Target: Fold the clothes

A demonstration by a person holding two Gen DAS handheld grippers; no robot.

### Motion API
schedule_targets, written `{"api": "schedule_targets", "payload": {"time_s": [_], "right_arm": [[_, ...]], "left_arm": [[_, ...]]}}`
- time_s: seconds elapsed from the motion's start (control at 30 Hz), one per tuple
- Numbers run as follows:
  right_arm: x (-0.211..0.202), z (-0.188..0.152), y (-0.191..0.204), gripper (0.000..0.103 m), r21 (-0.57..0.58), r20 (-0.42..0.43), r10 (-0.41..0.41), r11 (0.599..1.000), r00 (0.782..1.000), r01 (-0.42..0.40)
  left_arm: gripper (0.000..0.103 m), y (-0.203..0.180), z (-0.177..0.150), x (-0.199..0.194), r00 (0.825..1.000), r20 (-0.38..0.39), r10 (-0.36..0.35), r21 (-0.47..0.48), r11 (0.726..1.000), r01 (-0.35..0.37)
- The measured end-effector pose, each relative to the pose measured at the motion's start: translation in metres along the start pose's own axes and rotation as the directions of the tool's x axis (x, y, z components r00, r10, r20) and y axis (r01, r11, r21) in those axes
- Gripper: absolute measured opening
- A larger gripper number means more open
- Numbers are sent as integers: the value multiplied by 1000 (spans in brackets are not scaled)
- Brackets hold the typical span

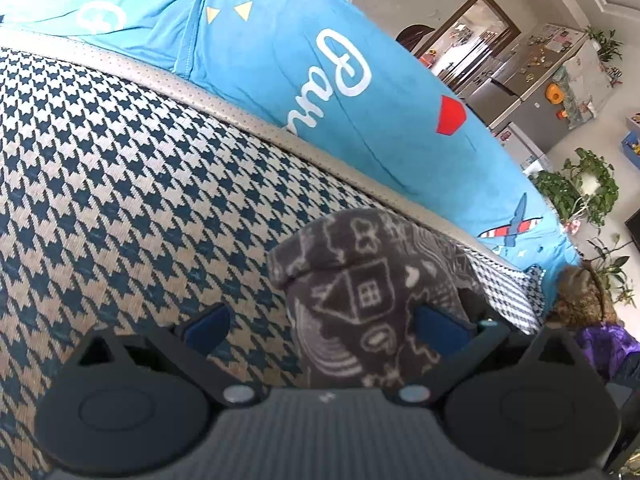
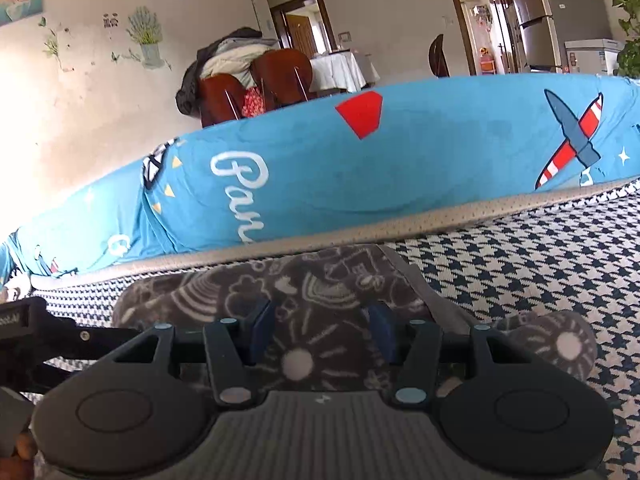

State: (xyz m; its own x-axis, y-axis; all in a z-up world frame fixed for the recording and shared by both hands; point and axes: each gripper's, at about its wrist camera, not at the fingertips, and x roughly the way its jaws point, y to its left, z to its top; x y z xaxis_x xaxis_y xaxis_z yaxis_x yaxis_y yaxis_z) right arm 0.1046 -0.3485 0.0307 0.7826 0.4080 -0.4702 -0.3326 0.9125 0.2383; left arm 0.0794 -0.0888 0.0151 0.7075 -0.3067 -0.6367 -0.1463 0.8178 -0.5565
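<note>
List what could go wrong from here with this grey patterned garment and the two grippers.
1. The left gripper is open around a raised fold of the grey patterned garment; closing now may pinch just one layer and spoil the fold.
2. The right gripper also stands open over bunched fabric, so it may drag the cloth crooked.
3. The garment lies near the houndstooth cushion's edge and might slide off.
</note>
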Motion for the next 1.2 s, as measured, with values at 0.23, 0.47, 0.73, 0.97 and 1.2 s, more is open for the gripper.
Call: {"api": "schedule_targets", "payload": {"time_s": [0.23,0.47,0.73,0.97,1.2], "right_arm": [[23,-4,2,53,-16,-49,-35,999,998,34],[36,-10,6,55,-46,-43,-51,998,998,49],[40,-12,8,56,-59,-28,-56,997,998,55],[21,0,7,56,-39,-28,-26,999,999,25],[-37,13,-6,56,63,40,-61,996,997,59]], "left_arm": [[103,10,2,16,999,-20,39,-26,999,-39],[103,16,5,26,998,-26,49,-28,998,-49],[103,18,7,30,998,-25,50,-13,999,-50],[103,18,6,19,999,-29,42,-21,999,-43],[103,-5,-4,-3,999,-6,46,70,997,-45]]}}
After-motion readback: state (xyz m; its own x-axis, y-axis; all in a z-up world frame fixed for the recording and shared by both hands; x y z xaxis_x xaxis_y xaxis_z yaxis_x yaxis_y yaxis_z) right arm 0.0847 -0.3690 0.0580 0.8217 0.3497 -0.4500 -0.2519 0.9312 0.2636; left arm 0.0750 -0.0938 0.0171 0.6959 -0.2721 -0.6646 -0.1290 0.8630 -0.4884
